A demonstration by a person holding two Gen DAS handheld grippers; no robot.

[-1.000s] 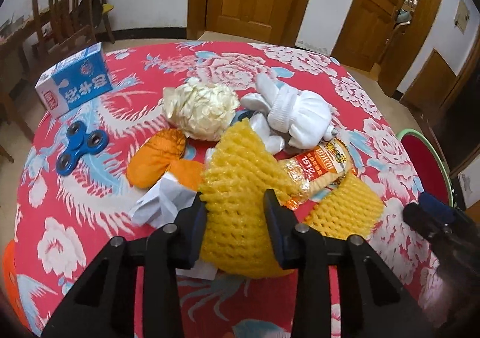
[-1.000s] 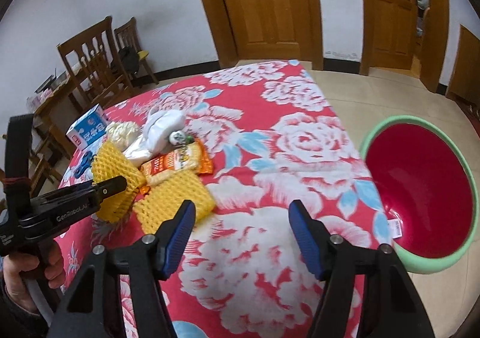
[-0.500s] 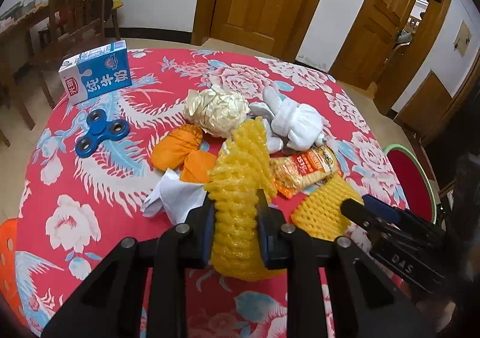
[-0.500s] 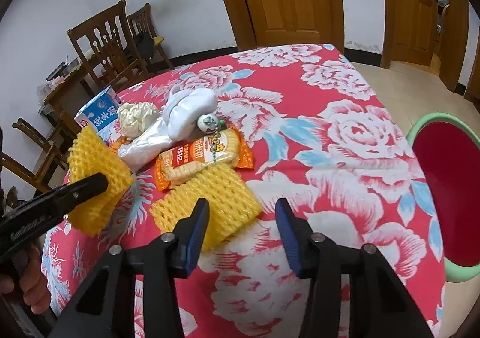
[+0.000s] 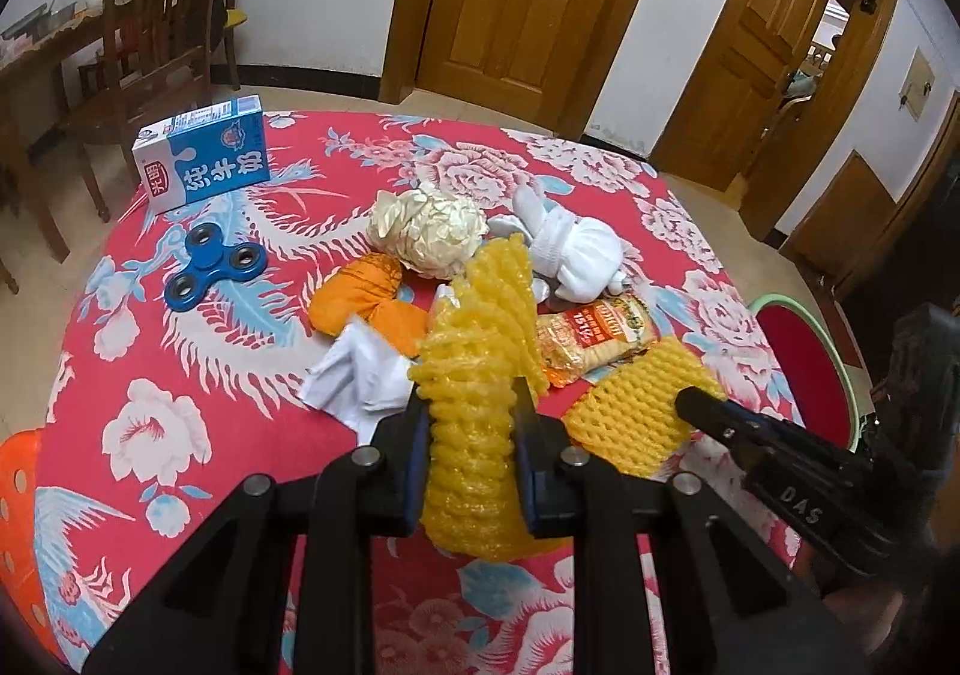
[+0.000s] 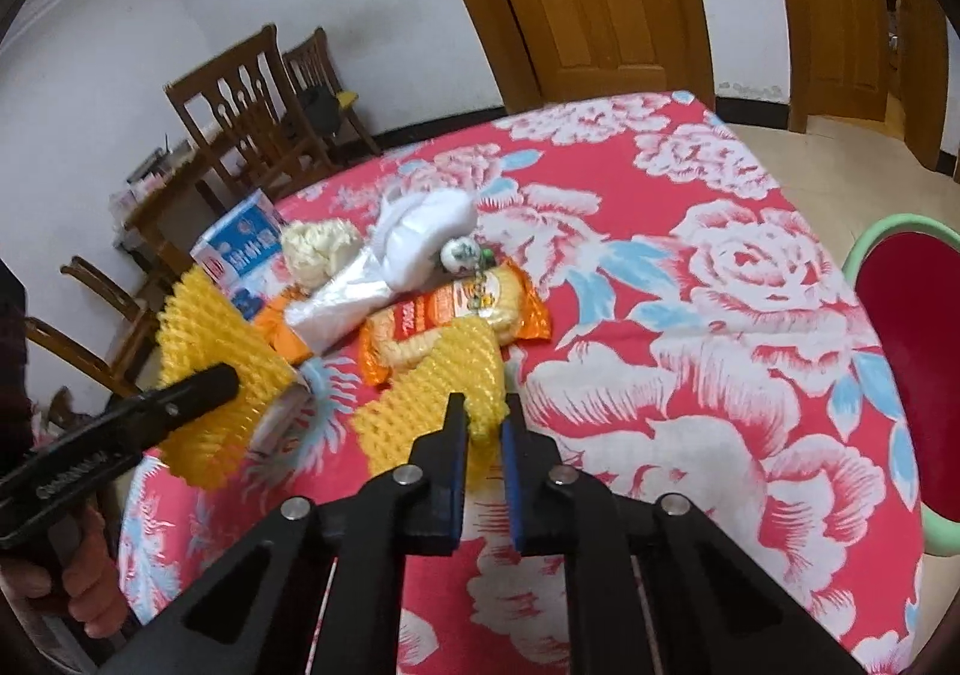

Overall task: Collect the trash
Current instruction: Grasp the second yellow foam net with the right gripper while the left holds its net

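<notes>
- The right gripper (image 6: 483, 438) is closing now on the near corner of the flat yellow foam net (image 6: 432, 387); one second ago its jaws stood wide apart over bare cloth. The net's corner is between the pads and looks pinched, but the net lies flat on the red flowered tablecloth (image 6: 690, 315).
- The left gripper (image 5: 471, 435) grips the other yellow foam net (image 5: 480, 351), squeezed narrower than a second ago and raised off the cloth.
- So I judge that both hands will soon have one piece of trash each, ready for the red basin (image 6: 906, 351) at the table's right edge.
- Just behind the flat net lies the orange snack packet (image 6: 462, 309), touching it; it might be dragged along.
- Left of the flat net are a white crumpled paper (image 5: 354, 375) and orange peel (image 5: 360, 297).
- Farther behind are a white plastic bag (image 6: 420, 237) and a pale crumpled wrapper (image 5: 426, 225).
- Farthest, to the left, are a blue fidget spinner (image 5: 213, 267) and a milk carton (image 5: 204, 159).
</notes>
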